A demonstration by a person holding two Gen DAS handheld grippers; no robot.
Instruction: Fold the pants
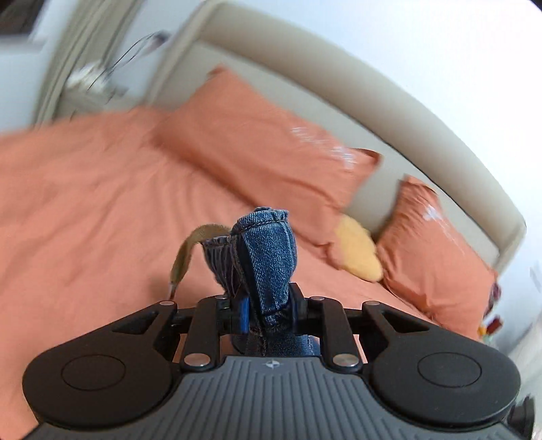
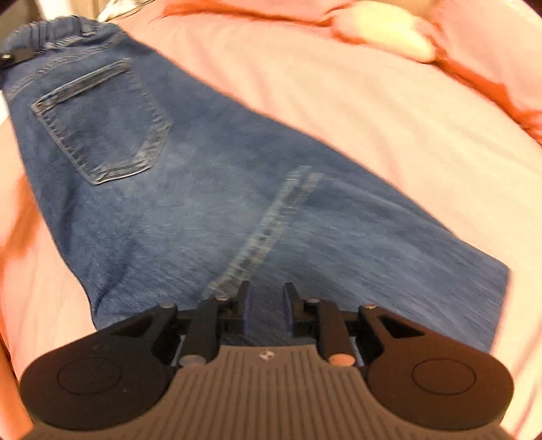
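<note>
While the left tool [image 1: 267, 304] clamps a bunched fold of the pants [image 1: 262, 250], its jaws sit narrow with the denim pressed between the blue pads – a stitched hem or waistband edge pokes up above them, and a brownish-green drawstring [image 1: 184, 252] curls out to the left of the bunch. Beyond the held cloth lies a bed covered in an orange sheet [image 1: 84, 189], with two orange pillows [image 1: 264, 142] leaning on a beige padded headboard [image 1: 355, 61]. A small yellow cushion [image 1: 359, 250] rests between the pillows, touching both. The background is smeared by motion blur.

From the right wrist view, the pants [image 2: 203, 189] spread flat across the bed, back side up, with a rear pocket [image 2: 101, 125] at upper left and the elastic waistband [image 2: 50, 28] at the far top-left edge. A light stitched seam [image 2: 267, 233] runs diagonally down toward the camera. The right tool [image 2: 266, 301] points down at the denim near the seam's lower end; its jaws stand a little apart with a clear gap between the pads. The cloth seen in that gap lies below the fingers rather than pinched, so this tool holds nothing. Pale, washed-out sheet [image 2: 372, 135] surrounds the pants, and the yellow cushion [image 2: 389, 30] shows at the top.
</note>
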